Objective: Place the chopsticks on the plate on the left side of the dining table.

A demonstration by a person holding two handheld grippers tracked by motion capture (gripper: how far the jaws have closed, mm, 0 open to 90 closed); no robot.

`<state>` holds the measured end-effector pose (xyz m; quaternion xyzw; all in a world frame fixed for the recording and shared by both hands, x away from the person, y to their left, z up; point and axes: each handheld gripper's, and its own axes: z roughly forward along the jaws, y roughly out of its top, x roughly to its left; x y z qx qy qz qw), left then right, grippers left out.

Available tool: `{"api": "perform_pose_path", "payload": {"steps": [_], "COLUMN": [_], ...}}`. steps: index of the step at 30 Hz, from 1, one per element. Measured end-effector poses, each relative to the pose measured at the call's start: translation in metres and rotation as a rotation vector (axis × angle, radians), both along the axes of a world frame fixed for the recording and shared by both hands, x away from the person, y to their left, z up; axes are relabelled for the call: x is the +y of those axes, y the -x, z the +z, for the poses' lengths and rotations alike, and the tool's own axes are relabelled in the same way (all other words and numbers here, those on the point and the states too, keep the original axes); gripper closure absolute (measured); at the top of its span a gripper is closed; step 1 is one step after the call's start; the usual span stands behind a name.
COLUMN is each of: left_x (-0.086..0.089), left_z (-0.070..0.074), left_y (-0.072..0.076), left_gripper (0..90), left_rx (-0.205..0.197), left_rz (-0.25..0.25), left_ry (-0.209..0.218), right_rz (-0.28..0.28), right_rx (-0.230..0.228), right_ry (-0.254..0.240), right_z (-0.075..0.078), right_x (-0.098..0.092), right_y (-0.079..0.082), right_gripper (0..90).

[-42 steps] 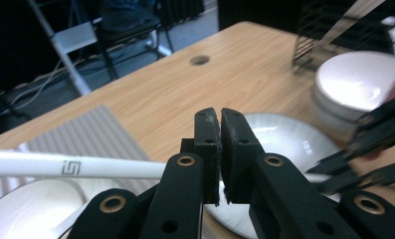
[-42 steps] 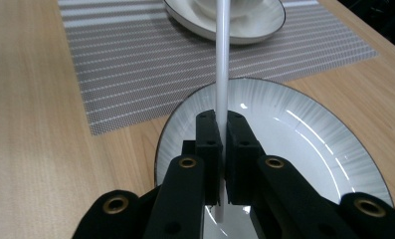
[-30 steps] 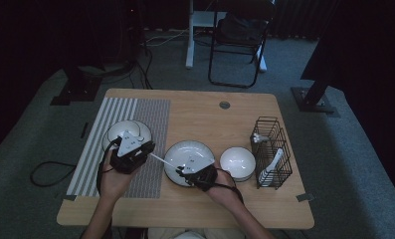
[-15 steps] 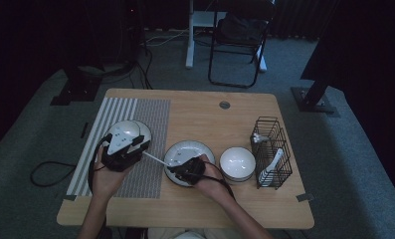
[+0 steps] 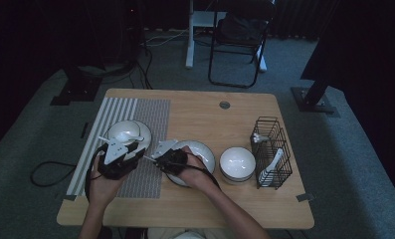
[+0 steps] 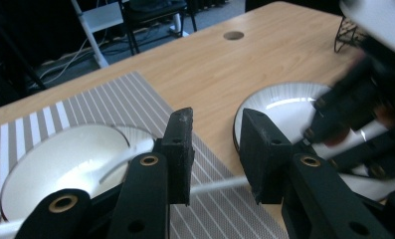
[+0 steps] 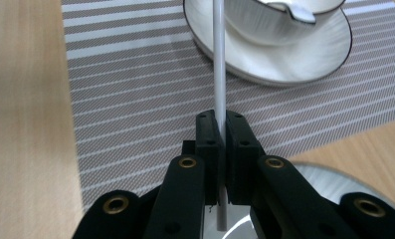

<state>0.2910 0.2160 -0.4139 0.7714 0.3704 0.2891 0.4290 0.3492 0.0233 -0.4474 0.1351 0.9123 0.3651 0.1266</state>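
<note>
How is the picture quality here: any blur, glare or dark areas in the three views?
High view: dim, room beyond the table nearly black. Left gripper view: right gripper smeared by motion blur, glare on the plate. Right gripper view: sharp, evenly lit, white stick crisp between the right gripper's shut jaws.

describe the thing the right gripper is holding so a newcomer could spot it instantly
On the wooden table, look over the striped placemat. A thin white stick crosses it, clamped in the right gripper. It is the one long, straight piece among round white dishes.
</note>
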Motion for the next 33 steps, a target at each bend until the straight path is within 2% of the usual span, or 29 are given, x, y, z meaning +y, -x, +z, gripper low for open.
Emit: {"api": "perform_pose_path", "payload": {"steps": [3,9,12,15,18,21,25,27,33], "left_x": [0.007,0.017,0.02,0.022,0.024,0.029,0.041,0.045,0.049], "left_z": [-0.009,-0.025,-0.035,-0.044,-0.05,-0.054,-0.057,-0.058,-0.059], "left_y": [0.005,0.014,0.017,0.019,0.02,0.019,0.018,0.018,0.02], "left_gripper": [66.9,66.1,65.3,64.6,64.6,64.4,63.8,63.8,63.7], "left_rx": [0.017,0.044,0.061,0.064,0.066,0.064,0.07,0.071,0.076], "left_rz": [0.021,0.062,0.076,0.093,0.111,0.133,0.174,0.188,0.184], "left_ry": [0.015,-0.017,-0.019,-0.042,-0.045,-0.043,-0.019,-0.015,-0.004], "right_rz": [0.009,0.045,0.067,0.077,0.088,0.094,0.097,0.094,0.088], "right_rx": [0.001,0.0,0.001,0.013,0.018,0.025,0.026,0.029,0.029], "right_ry": [0.013,0.049,0.068,0.081,0.109,0.126,0.153,0.152,0.181], "right_z": [0.002,0.005,0.003,-0.001,-0.007,-0.012,-0.018,-0.019,-0.025], "right_x": [0.008,0.024,0.032,0.039,0.045,0.049,0.059,0.061,0.067], "right_y": [-0.007,-0.013,-0.017,-0.023,-0.03,-0.033,-0.04,-0.042,-0.047], "right_gripper": [86.5,86.5,86.5,86.5,86.5,86.5,86.4,86.4,86.3]}}
